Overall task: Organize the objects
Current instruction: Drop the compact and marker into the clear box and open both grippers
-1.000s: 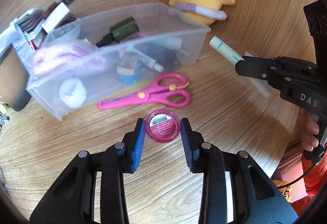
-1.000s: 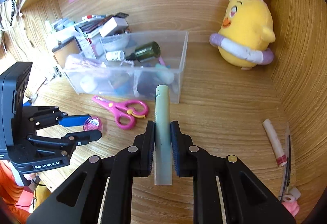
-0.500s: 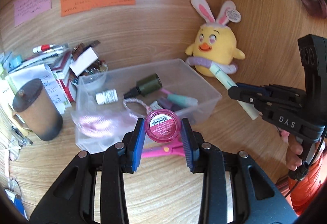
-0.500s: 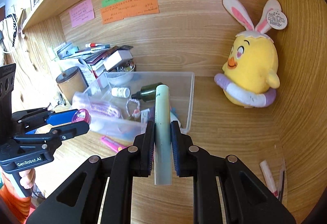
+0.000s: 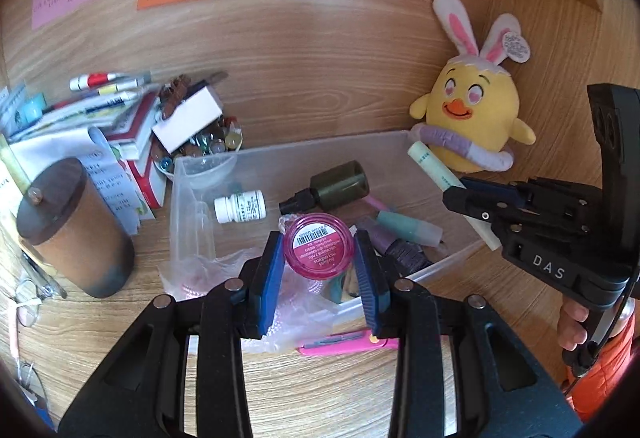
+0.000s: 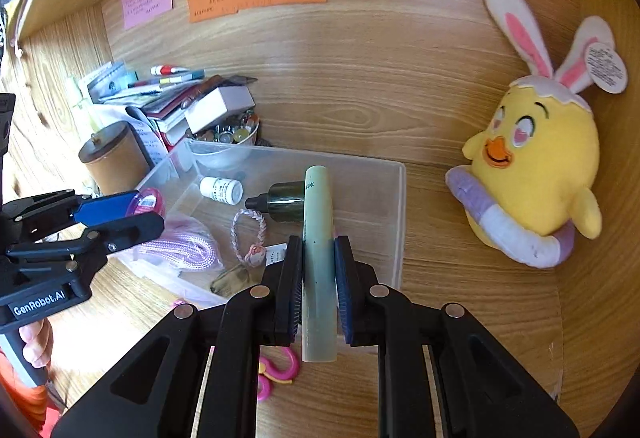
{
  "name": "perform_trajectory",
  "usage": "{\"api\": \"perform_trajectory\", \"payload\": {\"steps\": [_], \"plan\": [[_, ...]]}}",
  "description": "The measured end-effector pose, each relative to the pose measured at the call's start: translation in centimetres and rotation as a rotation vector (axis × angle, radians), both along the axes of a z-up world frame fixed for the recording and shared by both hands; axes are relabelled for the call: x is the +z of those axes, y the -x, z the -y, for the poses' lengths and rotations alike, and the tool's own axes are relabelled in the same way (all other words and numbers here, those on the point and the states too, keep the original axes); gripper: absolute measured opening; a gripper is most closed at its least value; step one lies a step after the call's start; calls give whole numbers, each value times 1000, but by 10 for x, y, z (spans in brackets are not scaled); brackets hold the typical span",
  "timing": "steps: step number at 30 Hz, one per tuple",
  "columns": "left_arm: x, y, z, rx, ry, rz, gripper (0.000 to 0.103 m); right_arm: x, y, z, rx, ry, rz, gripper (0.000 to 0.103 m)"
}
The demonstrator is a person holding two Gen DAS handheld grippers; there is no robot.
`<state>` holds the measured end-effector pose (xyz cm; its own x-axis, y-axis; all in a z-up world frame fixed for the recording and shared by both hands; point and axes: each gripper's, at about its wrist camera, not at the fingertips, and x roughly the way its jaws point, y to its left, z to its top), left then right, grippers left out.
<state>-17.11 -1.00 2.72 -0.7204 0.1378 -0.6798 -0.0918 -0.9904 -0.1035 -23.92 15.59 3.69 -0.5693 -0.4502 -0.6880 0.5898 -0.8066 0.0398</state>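
Note:
My left gripper (image 5: pixel 319 250) is shut on a small round pink jar (image 5: pixel 319 246) with a barcode label and holds it above the clear plastic bin (image 5: pixel 400 140). My right gripper (image 6: pixel 318 270) is shut on a pale green tube (image 6: pixel 317 238), held upright over the bin's near right wall (image 6: pixel 398 222). Each gripper shows in the other's view: the right (image 5: pixel 464 194) at the bin's right end, the left (image 6: pixel 140 214) over its left end. The bin holds a dark green bottle (image 5: pixel 340 184), a white pill bottle (image 5: pixel 240 205), pink cord (image 6: pixel 180 248) and other small items.
Pink scissors (image 5: pixel 344 342) lie on the wooden desk in front of the bin. A yellow chick plush (image 6: pixel 536 166) sits at the right. A brown lidded canister (image 5: pixel 72 226), books, pens and a bowl of marbles (image 5: pixel 212 144) crowd the back left. Paper notes hang on the back wall.
Both grippers have risen and moved forward over the bin, each still holding its object. The pink jar was lifted off the desk near the scissors.

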Motion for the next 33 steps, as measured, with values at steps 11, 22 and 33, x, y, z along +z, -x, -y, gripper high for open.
{"api": "perform_trajectory", "payload": {"steps": [11, 22, 33], "plan": [[-7, 7, -5, -20, 3, 18, 35, -23, 10, 29, 53, -54, 37, 14], [7, -14, -12, -58, -33, -13, 49, -8, -6, 10, 23, -40, -24, 44], [6, -47, -41, -162, -43, -3, 79, 4, -37, -66, -69, -20, -72, 69]]}}
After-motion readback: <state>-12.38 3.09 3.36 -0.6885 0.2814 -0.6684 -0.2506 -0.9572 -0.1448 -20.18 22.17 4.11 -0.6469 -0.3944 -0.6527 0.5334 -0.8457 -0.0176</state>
